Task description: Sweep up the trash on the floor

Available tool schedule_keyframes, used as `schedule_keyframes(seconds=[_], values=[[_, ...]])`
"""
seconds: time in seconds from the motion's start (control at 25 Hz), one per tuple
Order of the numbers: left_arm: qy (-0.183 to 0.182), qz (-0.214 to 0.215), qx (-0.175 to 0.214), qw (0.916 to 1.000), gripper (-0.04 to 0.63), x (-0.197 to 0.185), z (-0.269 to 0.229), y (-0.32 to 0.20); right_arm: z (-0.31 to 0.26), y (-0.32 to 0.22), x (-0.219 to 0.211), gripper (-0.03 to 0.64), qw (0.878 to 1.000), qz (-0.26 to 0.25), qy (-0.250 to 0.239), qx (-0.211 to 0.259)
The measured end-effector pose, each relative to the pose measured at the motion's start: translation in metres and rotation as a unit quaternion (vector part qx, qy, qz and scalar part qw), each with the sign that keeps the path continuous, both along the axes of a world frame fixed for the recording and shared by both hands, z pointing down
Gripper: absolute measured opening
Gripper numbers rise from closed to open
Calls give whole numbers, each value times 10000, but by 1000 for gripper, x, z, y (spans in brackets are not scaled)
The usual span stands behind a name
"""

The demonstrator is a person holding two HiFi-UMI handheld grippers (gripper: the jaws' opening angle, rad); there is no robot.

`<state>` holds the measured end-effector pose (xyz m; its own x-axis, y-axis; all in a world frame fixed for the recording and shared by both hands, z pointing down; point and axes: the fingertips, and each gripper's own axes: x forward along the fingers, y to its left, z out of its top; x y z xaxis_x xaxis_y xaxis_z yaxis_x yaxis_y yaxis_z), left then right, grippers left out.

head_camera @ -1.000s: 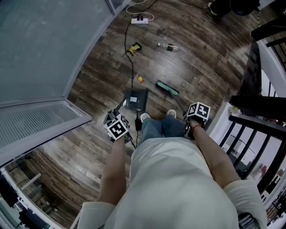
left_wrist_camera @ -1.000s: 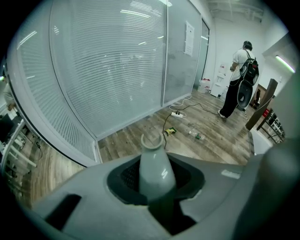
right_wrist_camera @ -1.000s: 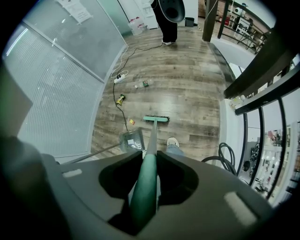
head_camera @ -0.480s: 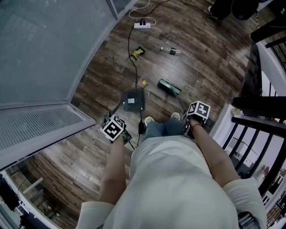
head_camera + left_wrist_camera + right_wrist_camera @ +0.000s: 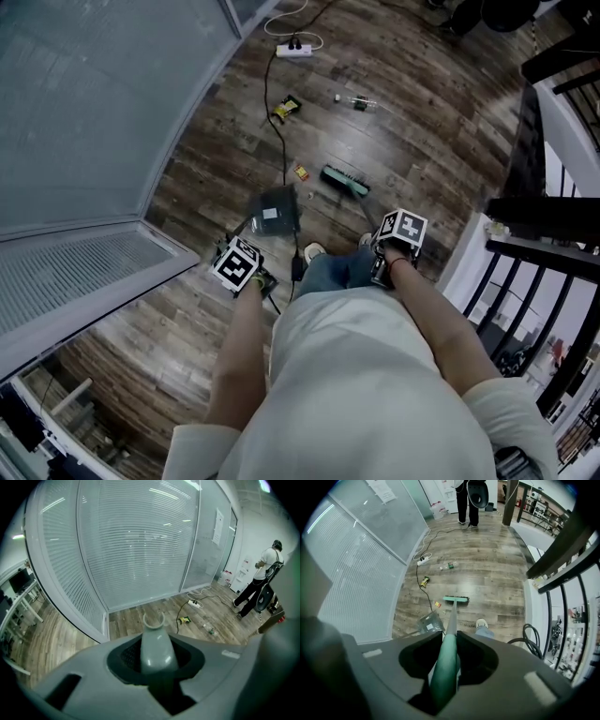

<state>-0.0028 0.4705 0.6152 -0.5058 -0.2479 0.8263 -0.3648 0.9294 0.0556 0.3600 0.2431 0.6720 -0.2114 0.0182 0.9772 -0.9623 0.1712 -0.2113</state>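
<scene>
Your left hand-held gripper point(image 5: 153, 660) is clamped on the dustpan handle point(image 5: 153, 632), and your right hand-held gripper point(image 5: 449, 641) on the broom handle point(image 5: 443, 672). Sweeping is just starting. The broom head point(image 5: 344, 181) sits on the floor point(image 5: 422, 141) near a small scrap point(image 5: 301, 172), probably a wrapper. Next, draw it toward the dustpan point(image 5: 274, 210).

The person is holding both arms down & fwd, L arm point(image 5: 234, 361) & R arm point(image 5: 439, 323) approx. straight, w/ the L gripper point(image 5: 251, 274) aiming roughly level, jaws clamping a grey handle point(image 5: 154, 644), & the R gripper point(image 5: 386, 251) aiming downward, jaws clamping a green handle point(image 5: 446, 660).
</scene>
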Motion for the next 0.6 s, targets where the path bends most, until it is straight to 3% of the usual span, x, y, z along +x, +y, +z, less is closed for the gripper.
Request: schedule_keyframes(seconds=[0.2,0.6], values=[[27,-57,-74,10000,89,-8,6,-8,10,12,-20,98,9985,467,-48,-270],[71,-98,-153,9998,88,-20,10,-18,13,34,-31,98,9954,708,-100,-643]])
